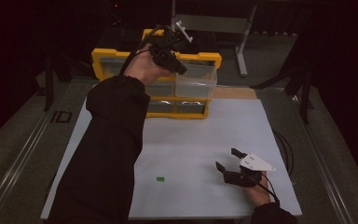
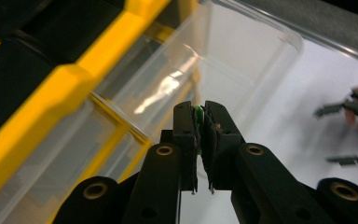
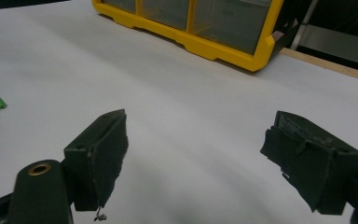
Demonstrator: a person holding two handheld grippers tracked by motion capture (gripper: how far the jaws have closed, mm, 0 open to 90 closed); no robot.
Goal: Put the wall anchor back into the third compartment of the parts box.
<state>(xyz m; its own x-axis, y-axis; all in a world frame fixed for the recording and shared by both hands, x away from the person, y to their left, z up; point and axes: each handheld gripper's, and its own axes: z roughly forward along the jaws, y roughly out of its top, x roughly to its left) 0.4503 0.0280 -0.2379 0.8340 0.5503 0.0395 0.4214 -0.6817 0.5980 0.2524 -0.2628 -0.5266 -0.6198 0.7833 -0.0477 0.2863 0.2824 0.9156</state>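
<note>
My left gripper [image 2: 199, 122] pinches a small green piece [image 2: 198, 112] between its pressed-together pads, just over the pulled-out clear drawer [image 2: 242, 56]. That drawer is smooth see-through plastic, boxy, and juts from the yellow-framed cabinet [image 1: 103, 57] at the far edge of the matt white table [image 1: 191, 140]. My right gripper [image 1: 226, 160] rests near the table's right edge, jaws spread wide with nothing between them. A second green piece [image 1: 160, 178] lies on the table, well apart from both.

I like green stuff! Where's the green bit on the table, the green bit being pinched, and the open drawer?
Green piece [image 1: 160, 178], high view, its middle.
Pinched piece [image 2: 198, 113], left gripper view, top edge.
Drawer [image 1: 196, 84], high view, front wall.
</note>
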